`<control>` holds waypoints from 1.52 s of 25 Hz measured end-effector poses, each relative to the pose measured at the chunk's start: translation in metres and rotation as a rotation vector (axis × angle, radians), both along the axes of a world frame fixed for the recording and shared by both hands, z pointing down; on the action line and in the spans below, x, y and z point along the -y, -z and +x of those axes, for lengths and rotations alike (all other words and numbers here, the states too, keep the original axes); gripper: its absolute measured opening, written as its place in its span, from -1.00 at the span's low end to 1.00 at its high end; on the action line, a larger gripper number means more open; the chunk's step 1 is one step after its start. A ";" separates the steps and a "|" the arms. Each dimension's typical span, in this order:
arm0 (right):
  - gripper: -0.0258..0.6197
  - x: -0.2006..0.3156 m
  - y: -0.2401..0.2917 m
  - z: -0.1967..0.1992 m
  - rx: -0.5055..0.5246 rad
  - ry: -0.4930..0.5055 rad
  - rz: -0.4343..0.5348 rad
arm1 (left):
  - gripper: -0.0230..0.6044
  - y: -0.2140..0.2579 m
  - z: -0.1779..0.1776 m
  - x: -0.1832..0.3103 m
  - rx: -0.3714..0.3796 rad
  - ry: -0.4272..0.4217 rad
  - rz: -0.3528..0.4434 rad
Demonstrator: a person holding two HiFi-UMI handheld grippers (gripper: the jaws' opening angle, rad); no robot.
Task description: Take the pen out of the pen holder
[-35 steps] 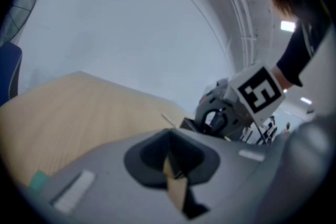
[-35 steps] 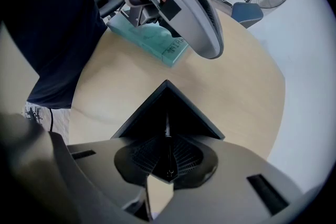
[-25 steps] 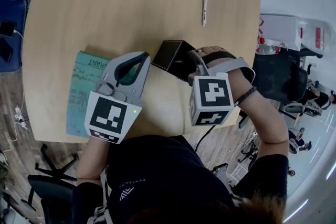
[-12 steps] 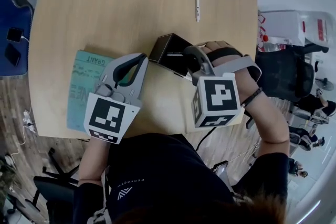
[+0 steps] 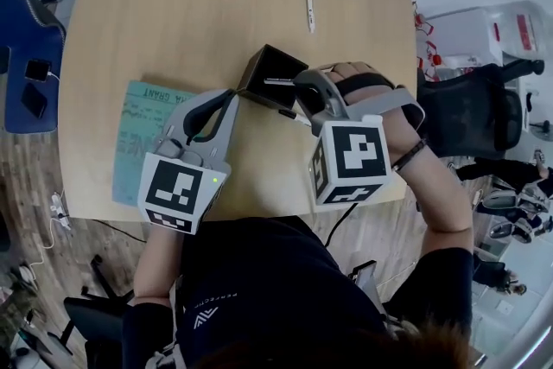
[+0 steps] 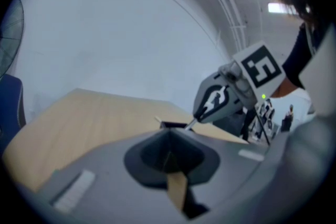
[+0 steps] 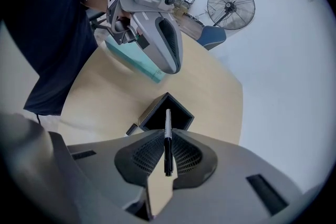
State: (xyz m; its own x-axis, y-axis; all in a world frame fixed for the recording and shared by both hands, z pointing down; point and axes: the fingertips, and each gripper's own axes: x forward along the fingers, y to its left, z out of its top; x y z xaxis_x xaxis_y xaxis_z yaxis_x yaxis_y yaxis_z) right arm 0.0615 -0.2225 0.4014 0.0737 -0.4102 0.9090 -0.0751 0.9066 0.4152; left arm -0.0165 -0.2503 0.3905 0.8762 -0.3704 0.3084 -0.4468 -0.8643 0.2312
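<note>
The black square pen holder [image 5: 270,75] stands on the wooden table [image 5: 216,4], in front of both grippers. My right gripper [image 5: 299,85] hangs just over its right rim, shut on a black pen [image 7: 168,147] with a pale tip. The pen [image 5: 278,82] points into the holder's [image 7: 166,114] mouth. My left gripper [image 5: 231,95] is just left of the holder, jaws together and holding nothing. From the left gripper view [image 6: 169,136], the right gripper [image 6: 216,100] holds the pen [image 6: 190,124] above the holder's rim [image 6: 173,125].
A white pen [image 5: 308,7] lies on the far part of the table. A teal book [image 5: 141,143] lies under the left gripper, near the table's left edge. A black office chair [image 5: 471,121] stands right of the table, a blue seat [image 5: 26,56] to its left.
The right gripper has risen with the pen, drawing it farther out of the holder. The left gripper has lifted a little beside the holder.
</note>
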 end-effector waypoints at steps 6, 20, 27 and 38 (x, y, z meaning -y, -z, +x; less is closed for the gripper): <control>-0.81 -0.011 0.009 -0.001 0.040 -0.039 0.079 | -0.90 0.006 0.000 -0.012 0.014 0.016 0.028; -0.81 -0.037 0.022 0.013 0.285 -0.289 0.274 | -0.90 0.014 0.002 -0.031 0.038 0.044 0.073; -0.81 -0.055 0.032 0.023 0.496 -0.478 0.384 | -0.90 0.014 0.007 -0.042 0.047 0.041 0.083; -0.81 -0.089 0.022 0.032 0.718 -0.677 0.443 | -0.91 0.011 0.010 -0.051 0.043 0.069 0.088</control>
